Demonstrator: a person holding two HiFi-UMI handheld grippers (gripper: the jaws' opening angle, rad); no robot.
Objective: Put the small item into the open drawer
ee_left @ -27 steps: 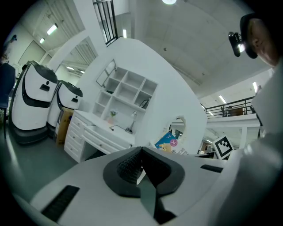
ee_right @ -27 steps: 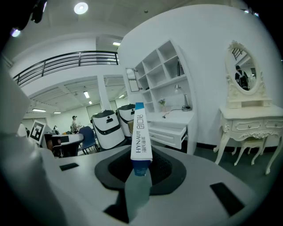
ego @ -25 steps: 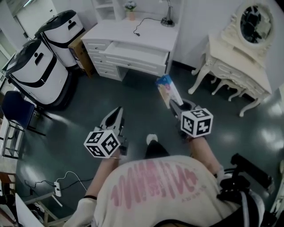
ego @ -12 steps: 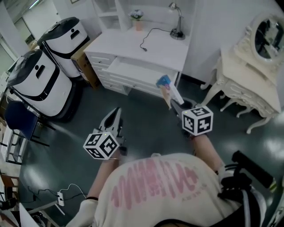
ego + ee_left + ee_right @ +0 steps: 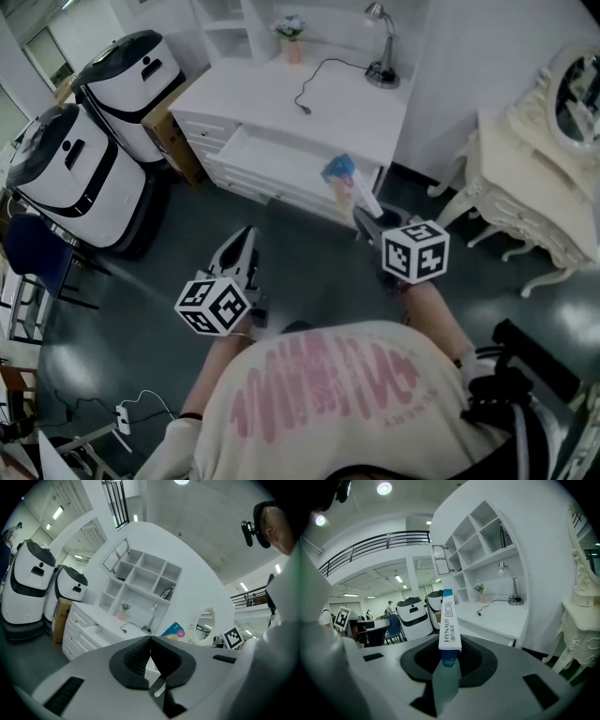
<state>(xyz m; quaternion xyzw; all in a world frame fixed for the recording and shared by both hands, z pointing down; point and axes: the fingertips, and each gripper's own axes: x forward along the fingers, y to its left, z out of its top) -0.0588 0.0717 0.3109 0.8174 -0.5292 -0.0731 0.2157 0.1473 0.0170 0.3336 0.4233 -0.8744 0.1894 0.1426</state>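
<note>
The small item is a flat blue and white box [image 5: 343,181], printed HYNAUT [image 5: 450,623]. My right gripper [image 5: 364,217] is shut on its lower end [image 5: 449,656] and holds it upright. In the head view the box overlaps the front right corner of the open drawer [image 5: 281,155] of the white desk [image 5: 328,98]. My left gripper [image 5: 246,240] hangs over the dark floor, short of the desk. Its jaws meet at the tips [image 5: 150,639] with nothing between them. The drawer's inside looks bare.
Two white and black robot bodies [image 5: 80,178] and a cardboard box [image 5: 178,131] stand left of the desk. A lamp [image 5: 380,47], a cable [image 5: 314,84] and a flower pot [image 5: 291,33] are on the desktop. A cream dressing table [image 5: 525,197] stands at the right, a blue chair [image 5: 37,248] far left.
The person has walked toward the desk with both grippers. The desk and its drawer appear nearer, and the held box has come from over the floor to the drawer's front edge.
</note>
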